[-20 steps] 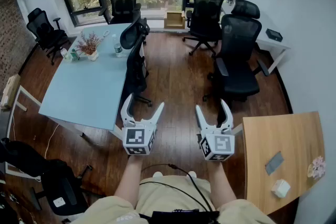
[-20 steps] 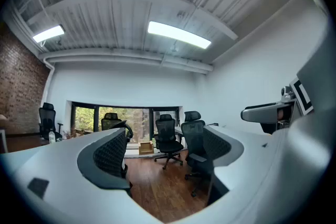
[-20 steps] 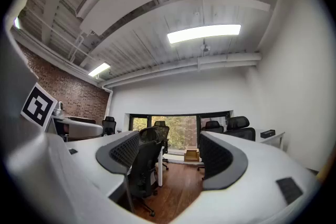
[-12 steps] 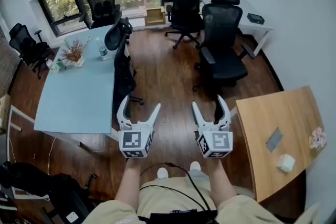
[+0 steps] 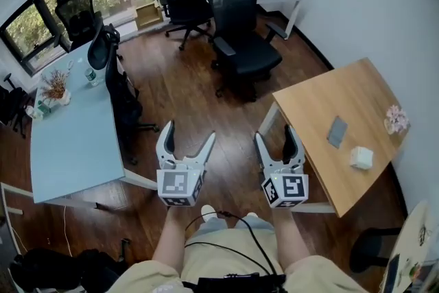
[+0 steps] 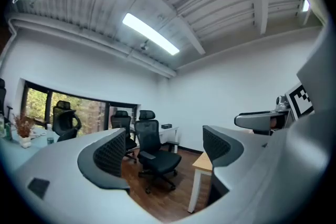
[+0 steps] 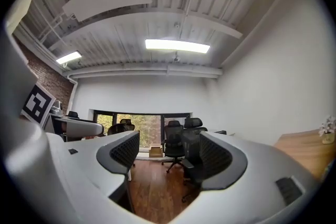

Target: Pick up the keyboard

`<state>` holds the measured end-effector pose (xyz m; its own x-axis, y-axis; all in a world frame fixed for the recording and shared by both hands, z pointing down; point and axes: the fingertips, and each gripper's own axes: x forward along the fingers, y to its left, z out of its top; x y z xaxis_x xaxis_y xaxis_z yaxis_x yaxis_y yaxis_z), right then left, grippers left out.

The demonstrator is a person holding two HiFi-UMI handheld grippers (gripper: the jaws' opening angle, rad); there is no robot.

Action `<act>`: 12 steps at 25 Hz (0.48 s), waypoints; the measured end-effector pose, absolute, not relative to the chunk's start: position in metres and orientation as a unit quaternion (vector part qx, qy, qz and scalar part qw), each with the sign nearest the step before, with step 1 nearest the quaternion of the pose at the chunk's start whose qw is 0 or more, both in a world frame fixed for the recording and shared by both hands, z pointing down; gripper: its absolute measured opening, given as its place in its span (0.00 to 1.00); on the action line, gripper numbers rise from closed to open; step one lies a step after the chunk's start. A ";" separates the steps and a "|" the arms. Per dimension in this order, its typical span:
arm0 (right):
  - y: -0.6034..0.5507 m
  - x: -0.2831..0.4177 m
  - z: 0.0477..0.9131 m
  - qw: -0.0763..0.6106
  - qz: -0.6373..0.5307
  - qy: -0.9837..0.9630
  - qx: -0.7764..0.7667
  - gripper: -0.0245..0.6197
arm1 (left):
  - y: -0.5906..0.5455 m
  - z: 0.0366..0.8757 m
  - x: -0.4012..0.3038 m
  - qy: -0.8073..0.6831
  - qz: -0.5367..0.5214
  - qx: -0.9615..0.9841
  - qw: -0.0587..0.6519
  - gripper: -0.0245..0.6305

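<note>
Left gripper (image 5: 190,132) & right gripper (image 5: 275,134) both gape wide, empty, level over dark wood floor (image 5: 185,79); no keyboard clearly visible, so risk is grabbing wrong item, e.g. flat grey slab (image 5: 337,131) on light wooden table (image 5: 329,96).

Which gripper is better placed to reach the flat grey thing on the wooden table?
Probably the right. The right gripper, open and empty, hangs beside the wooden table bearing the flat grey thing; the left gripper, also open, sits farther away over the floor.
</note>
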<state>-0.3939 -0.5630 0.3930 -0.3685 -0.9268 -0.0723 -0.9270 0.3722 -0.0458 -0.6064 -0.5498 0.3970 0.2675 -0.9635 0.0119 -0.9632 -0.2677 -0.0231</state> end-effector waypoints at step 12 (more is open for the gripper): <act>-0.370 -0.138 0.394 0.063 0.018 0.680 -0.730 0.60 | -0.457 0.401 -0.311 0.370 -0.023 -0.928 0.015 0.70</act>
